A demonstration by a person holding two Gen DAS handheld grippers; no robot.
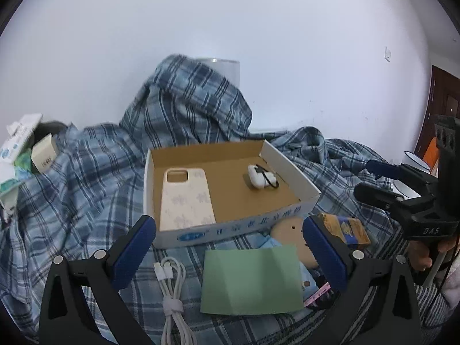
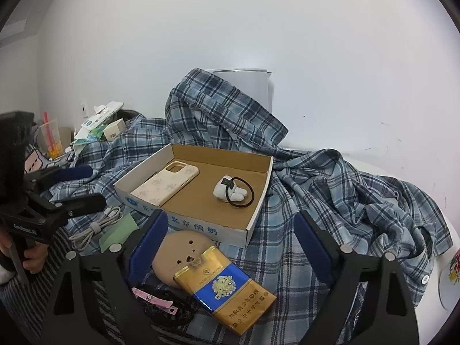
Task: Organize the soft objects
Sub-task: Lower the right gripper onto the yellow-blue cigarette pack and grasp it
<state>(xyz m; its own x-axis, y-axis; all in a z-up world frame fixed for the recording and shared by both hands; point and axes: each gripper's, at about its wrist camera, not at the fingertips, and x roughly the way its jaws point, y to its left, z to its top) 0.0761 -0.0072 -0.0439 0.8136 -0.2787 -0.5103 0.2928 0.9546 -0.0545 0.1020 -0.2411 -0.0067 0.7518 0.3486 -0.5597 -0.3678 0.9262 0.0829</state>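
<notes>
The shallow cardboard tray (image 1: 230, 230) sits on the rumpled blue plaid shirt (image 1: 86, 187), white outside with blue print, raw brown inside. In it lie a cream phone case (image 1: 185, 198) with a faint floral pattern, flat against the left wall, and, well apart to the right, a small white plush charm (image 2: 231, 191) looped with a black hair tie (image 2: 244, 198).

In front of the tray, on the shirt, I see a coiled white charging cable (image 1: 172, 287) bound with a strap, a folded pale green card (image 1: 253, 280), a round tan disc (image 2: 178, 250) with small holes, a glossy gold and blue cigarette pack (image 2: 227, 290) overlapping the disc, and a pink hair clip (image 2: 152, 300) on black lace.

My left gripper (image 1: 230, 253) stands wide, holding nothing, its blue pads on either side of the green card. My right gripper (image 2: 230, 247) is also spread wide and empty, framing the disc and pack.
</notes>
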